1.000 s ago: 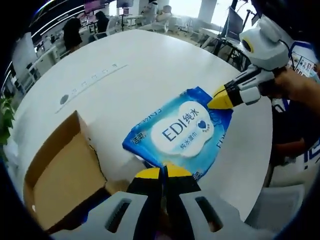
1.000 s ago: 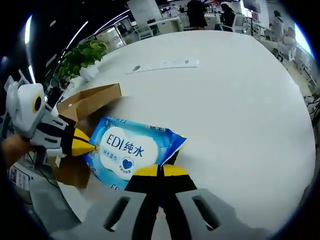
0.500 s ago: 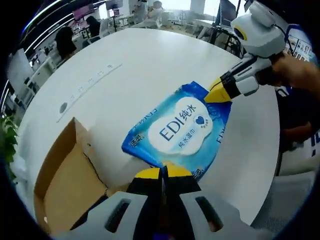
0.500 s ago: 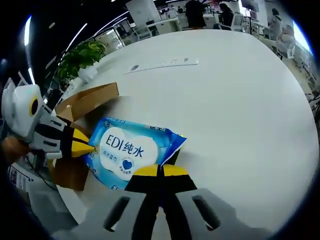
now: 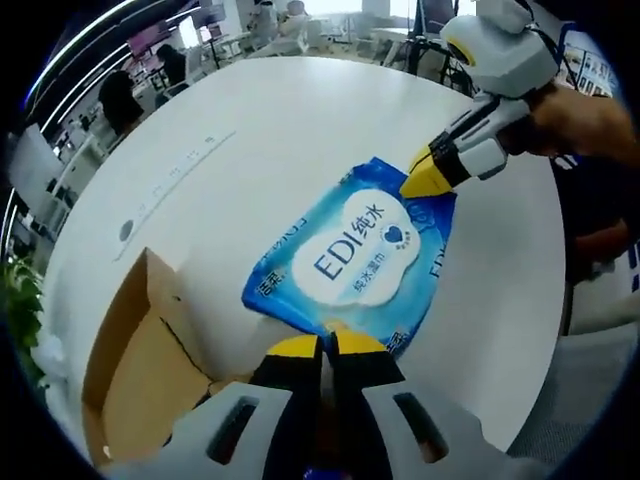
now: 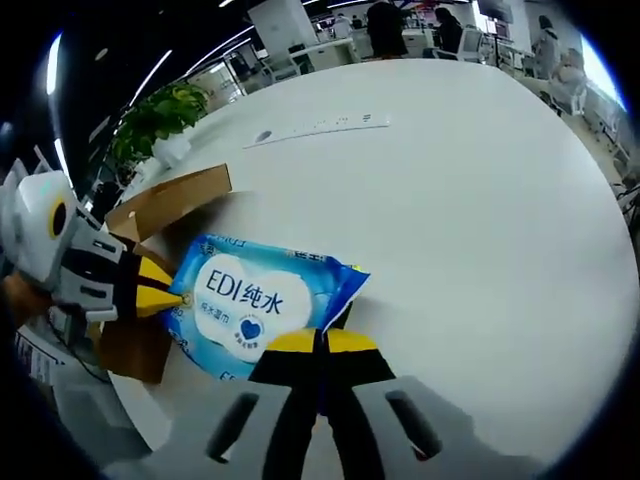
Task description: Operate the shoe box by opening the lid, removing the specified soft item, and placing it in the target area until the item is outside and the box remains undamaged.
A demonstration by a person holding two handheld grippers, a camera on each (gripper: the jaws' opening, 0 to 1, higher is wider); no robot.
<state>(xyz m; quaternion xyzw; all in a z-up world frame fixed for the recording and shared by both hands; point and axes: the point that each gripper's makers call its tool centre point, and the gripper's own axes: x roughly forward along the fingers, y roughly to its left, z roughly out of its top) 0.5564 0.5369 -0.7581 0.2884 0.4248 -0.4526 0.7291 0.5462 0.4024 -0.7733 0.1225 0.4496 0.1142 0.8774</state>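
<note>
Wipes pack (image 5: 362,262) held at opposite ends between two grippers, above the white table (image 6: 480,190).
Left gripper (image 5: 322,345) and right gripper (image 6: 322,339) each pinch an end; long axis spans between them; open shoe box (image 5: 140,375) lies left, near.

Bright overhead office light on my feeds, glare washing the white table (image 6: 480,200); fisheye bends edges, far background soft.
</note>
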